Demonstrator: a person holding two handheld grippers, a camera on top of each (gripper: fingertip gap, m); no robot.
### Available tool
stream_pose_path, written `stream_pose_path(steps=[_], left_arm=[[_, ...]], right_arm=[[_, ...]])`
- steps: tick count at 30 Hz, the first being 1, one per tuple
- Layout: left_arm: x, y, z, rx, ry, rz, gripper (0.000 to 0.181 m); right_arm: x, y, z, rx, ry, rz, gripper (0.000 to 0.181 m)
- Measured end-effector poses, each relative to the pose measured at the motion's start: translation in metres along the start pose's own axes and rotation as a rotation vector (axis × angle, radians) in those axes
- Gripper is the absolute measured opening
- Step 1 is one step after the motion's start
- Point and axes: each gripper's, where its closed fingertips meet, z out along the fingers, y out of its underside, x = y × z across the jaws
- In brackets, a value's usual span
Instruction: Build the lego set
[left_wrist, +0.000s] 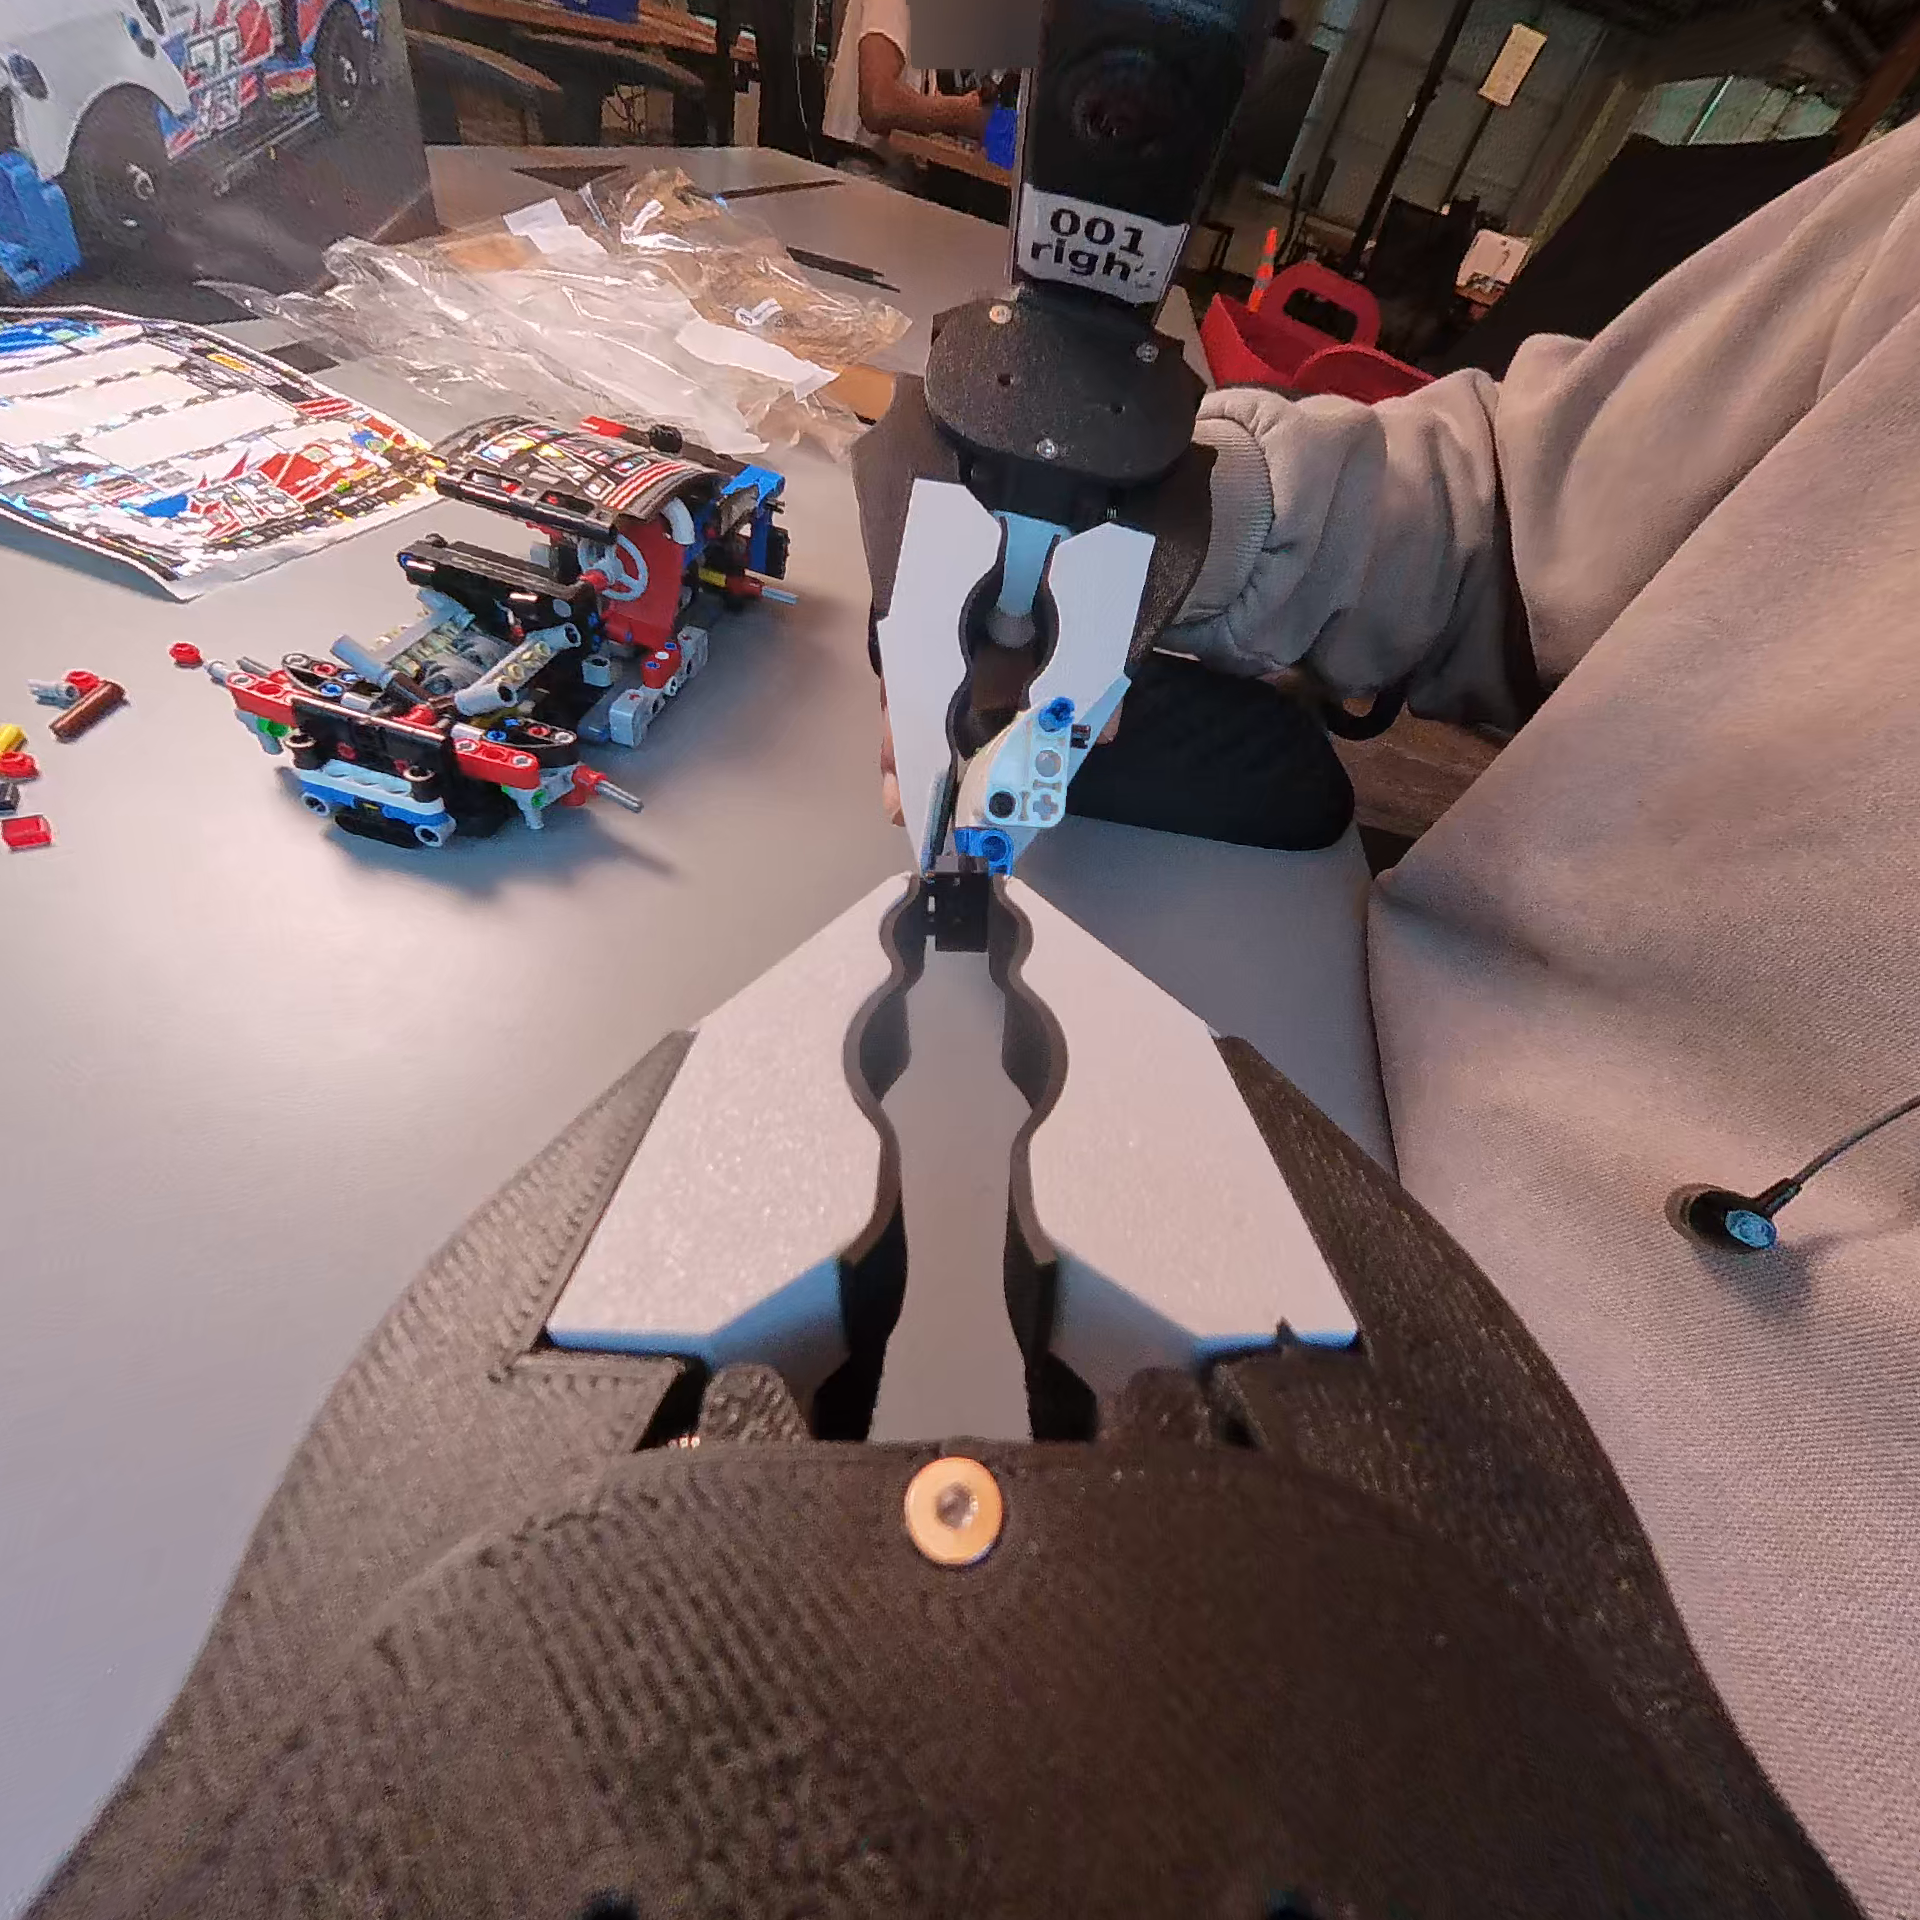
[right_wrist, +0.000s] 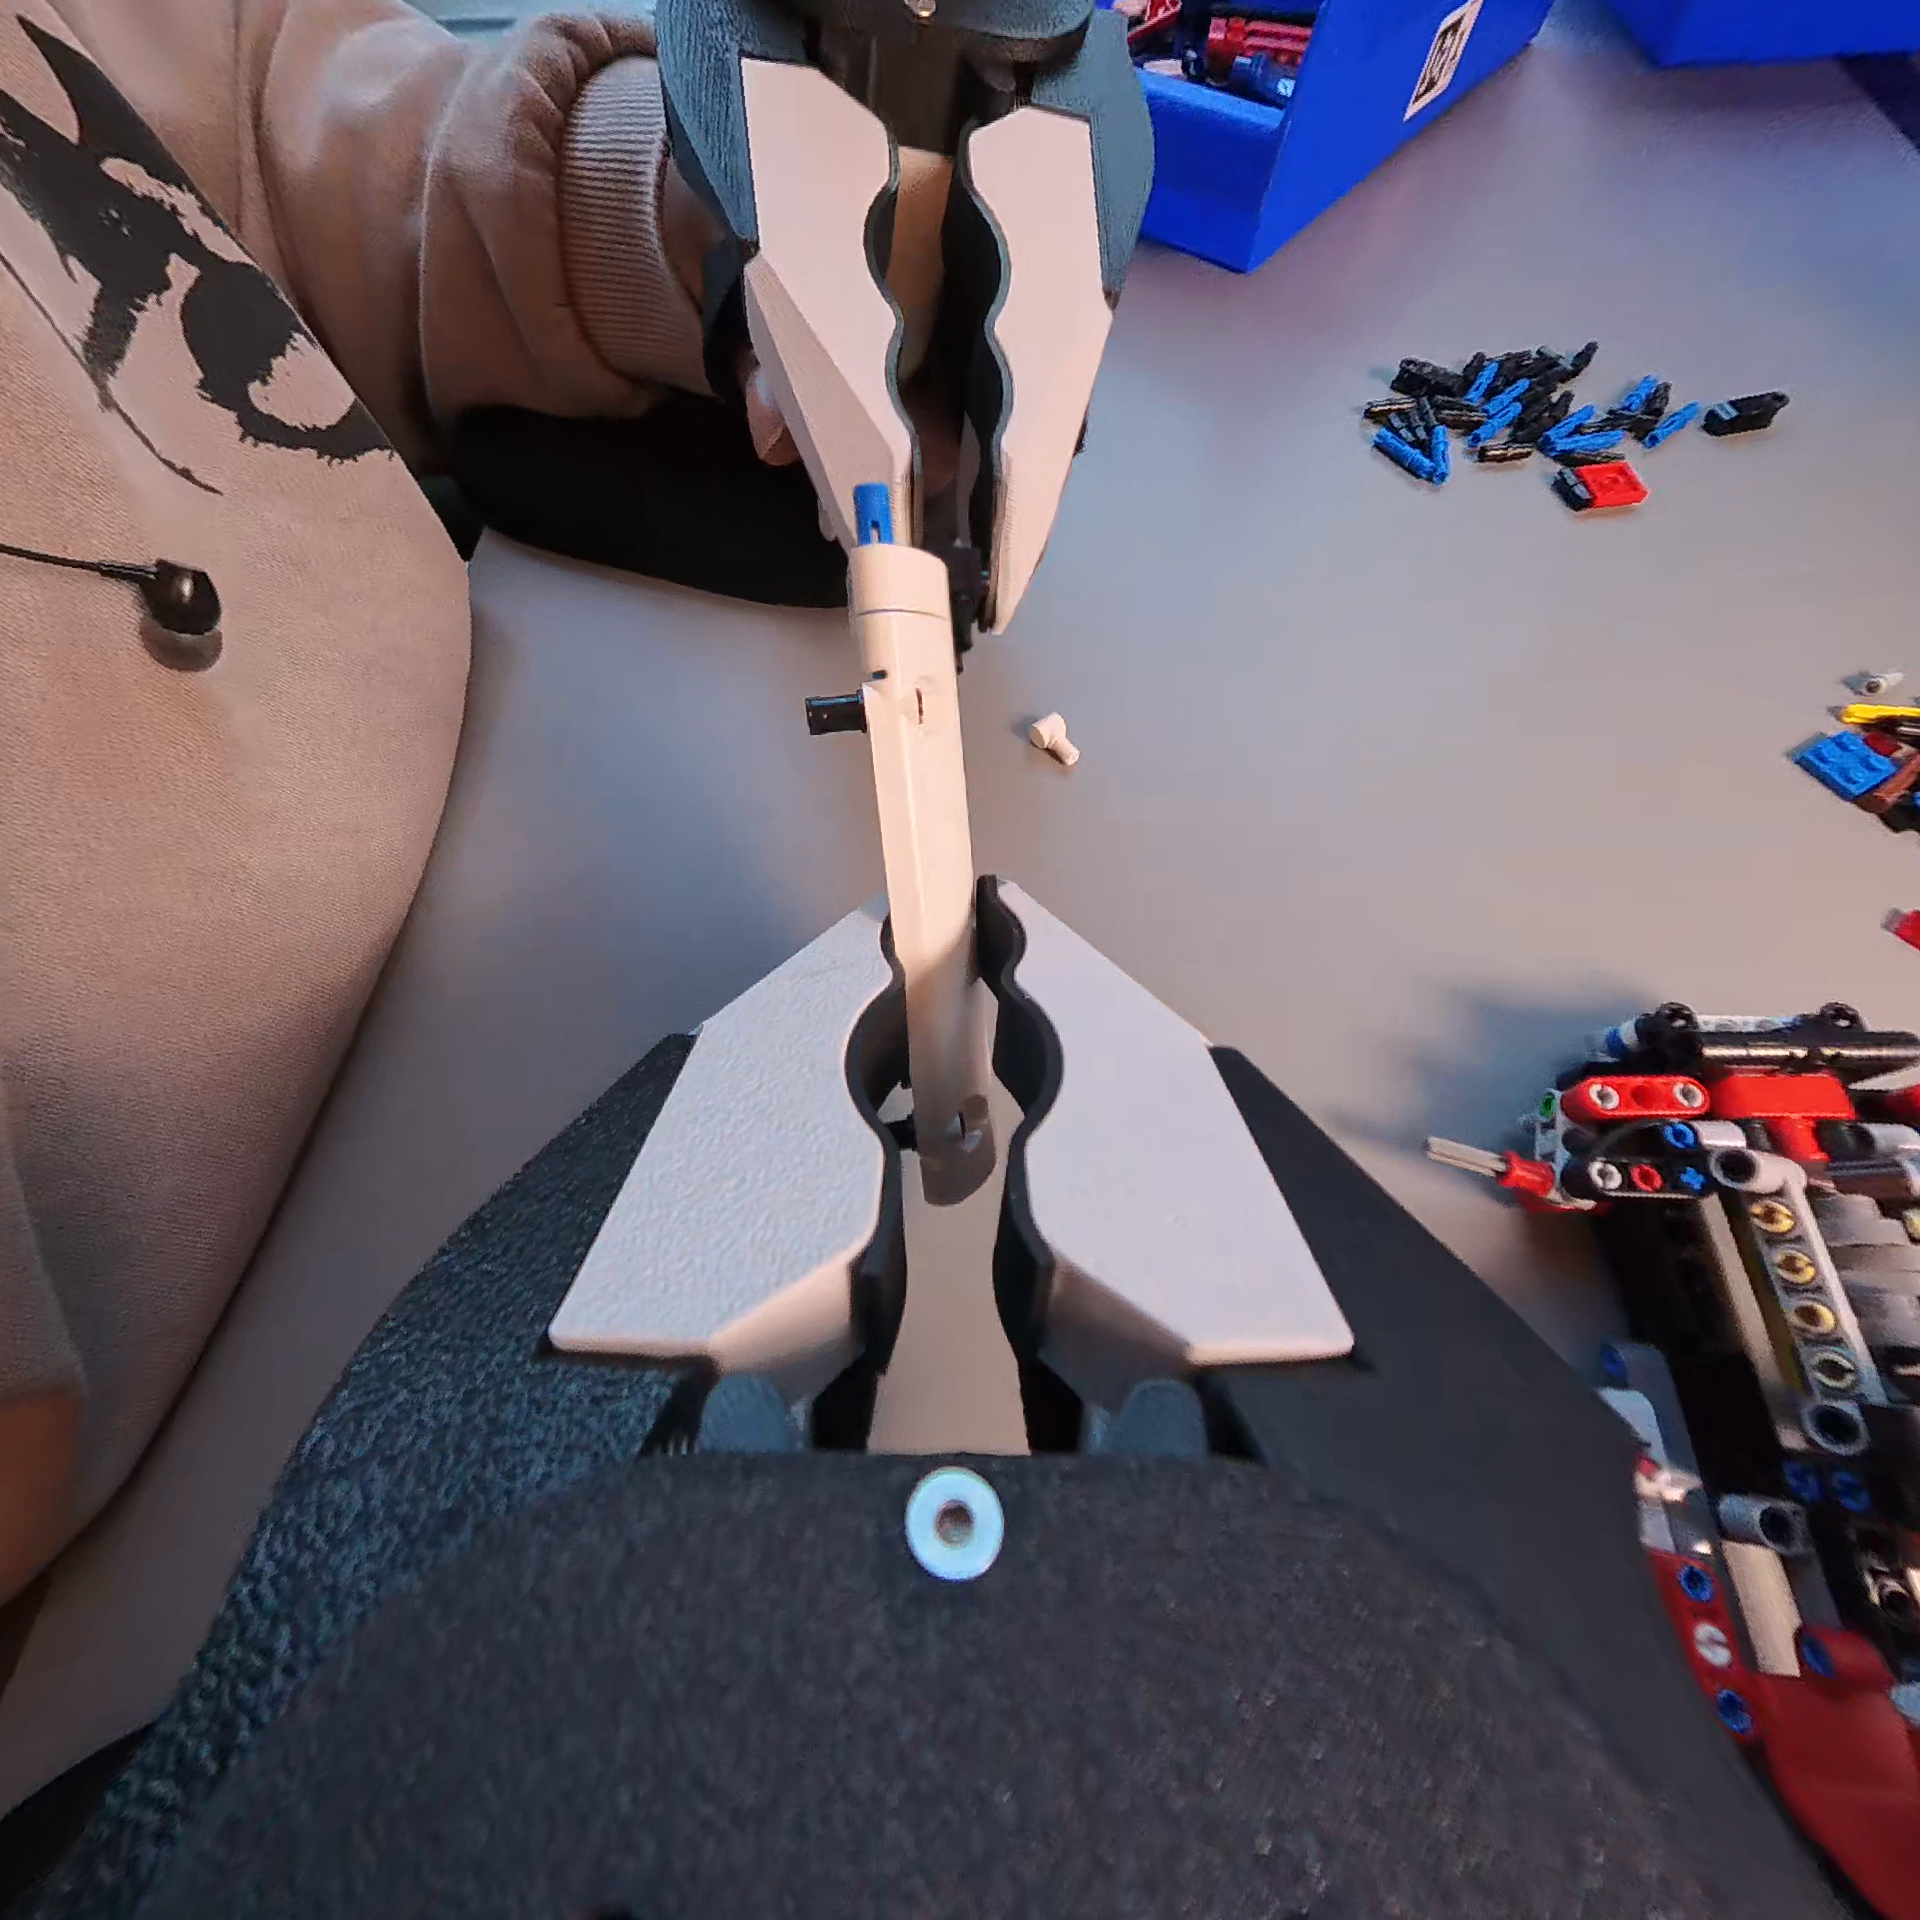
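Observation:
A long white Lego piece (right_wrist: 920, 821) with blue pins (right_wrist: 871, 514) and a black pin sticking out of its side is held above the grey table. My right gripper (right_wrist: 935, 914) is shut on its near end. In the left wrist view the right gripper (left_wrist: 987, 800) comes down from the top with the white piece (left_wrist: 1029, 764). My left gripper (left_wrist: 956, 894) is shut on a small black piece (left_wrist: 956, 914) at the white piece's other end. It also shows in the right wrist view (right_wrist: 961, 582). The half-built Lego car (left_wrist: 499, 665) sits on the table to the left.
A sticker sheet (left_wrist: 156, 447), clear plastic bags (left_wrist: 582, 301) and the set's box (left_wrist: 156, 125) lie beyond the car. Loose pieces (left_wrist: 62, 717) lie at the left. A pile of blue and black pins (right_wrist: 1527, 416), a blue bin (right_wrist: 1320, 135) and a small pale pin (right_wrist: 1055, 740) are also there. A person's sleeves and torso are close by. Spacing between my two grippers at the tips: around 5 centimeters. The right tips stand about 15 centimeters off the half-built Lego car (left_wrist: 499, 665). It is also in sight in the right wrist view (right_wrist: 1831, 1271).

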Motion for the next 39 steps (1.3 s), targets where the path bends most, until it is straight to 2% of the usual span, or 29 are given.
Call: stream_pose_path(steps=[19, 24, 31, 39], left_arm=[[0.001, 0.007, 0.007, -0.072, -0.013, -0.001, 0.009], [-0.004, 0.013, 0.011, -0.117, -0.008, -0.099, 0.009], [-0.004, 0.013, 0.011, -0.117, 0.066, -0.258, 0.009], [-0.003, 0.014, 0.011, -0.121, 0.062, -0.286, 0.009]], right_arm=[[0.007, 0.012, -0.003, -0.106, -0.047, 0.014, 0.007], [0.002, 0.021, 0.001, -0.156, -0.113, 0.066, 0.007], [-0.001, 0.021, 0.0, -0.195, -0.236, 0.24, 0.008], [-0.003, 0.021, -0.001, -0.215, -0.259, 0.272, 0.008]])
